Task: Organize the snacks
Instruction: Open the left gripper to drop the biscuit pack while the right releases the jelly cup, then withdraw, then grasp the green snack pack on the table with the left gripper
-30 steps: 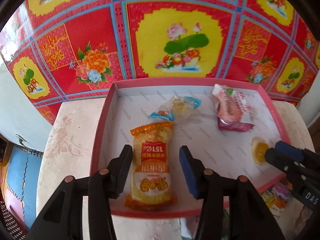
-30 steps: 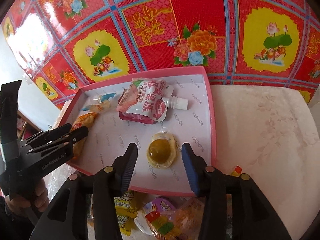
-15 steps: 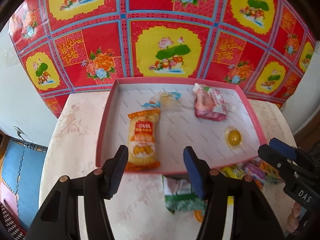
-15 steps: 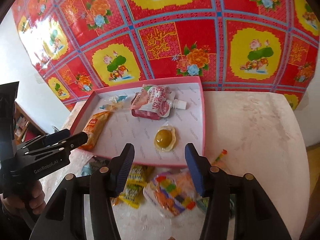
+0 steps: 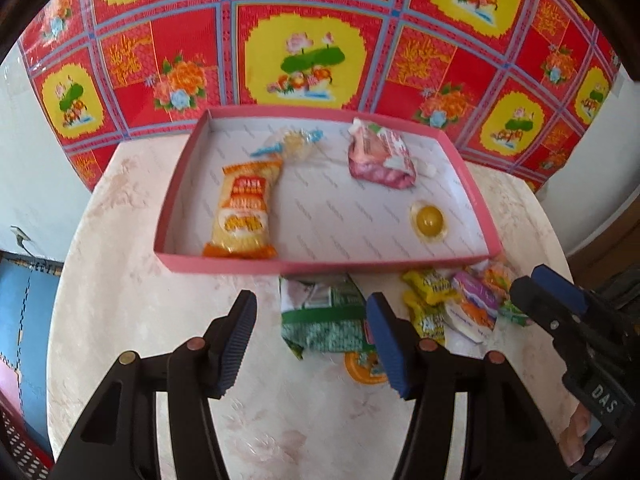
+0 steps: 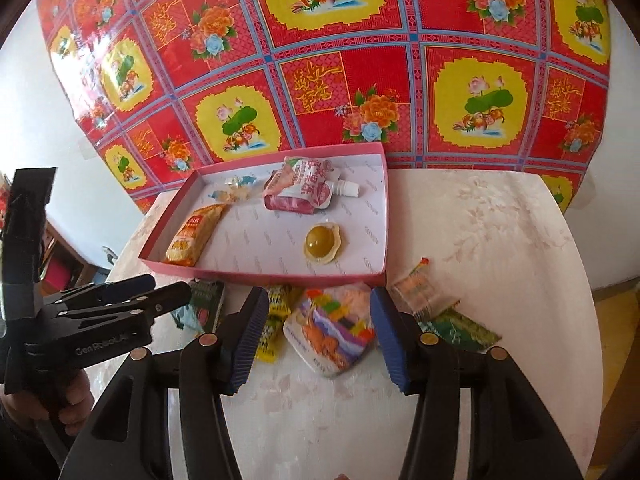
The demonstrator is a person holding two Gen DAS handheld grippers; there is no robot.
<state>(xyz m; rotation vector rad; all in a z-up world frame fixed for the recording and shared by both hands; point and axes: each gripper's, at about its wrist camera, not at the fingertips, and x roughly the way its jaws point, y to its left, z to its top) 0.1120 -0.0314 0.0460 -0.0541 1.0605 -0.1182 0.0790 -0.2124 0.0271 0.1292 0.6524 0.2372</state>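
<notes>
The pink tray (image 5: 320, 266) holds an orange packet (image 5: 244, 212), a clear candy with blue ends (image 5: 290, 144), a pink spout pouch (image 5: 380, 156) and a yellow jelly cup (image 5: 428, 220). My left gripper (image 5: 310, 322) hangs open in front of the tray, over a green packet (image 5: 320, 316) on the table. My right gripper (image 6: 318, 312) is open too, above a colourful jelly pack (image 6: 332, 332). In the right wrist view the tray (image 6: 260, 274) lies just beyond the fingers. Neither gripper holds anything.
Loose snacks lie along the tray's near edge: yellow packets (image 6: 276, 320), a clear wafer packet (image 6: 416, 292), a green sachet (image 6: 460, 330). The round marbled table (image 6: 500, 240) stands against a red flowered cloth (image 6: 320, 60). A hand holds the left gripper (image 6: 160, 296).
Both grippers drew back from the tray and rose a little, leaving the orange packet and the jelly cup inside. Their jaws widened slightly. The loose snacks came into view.
</notes>
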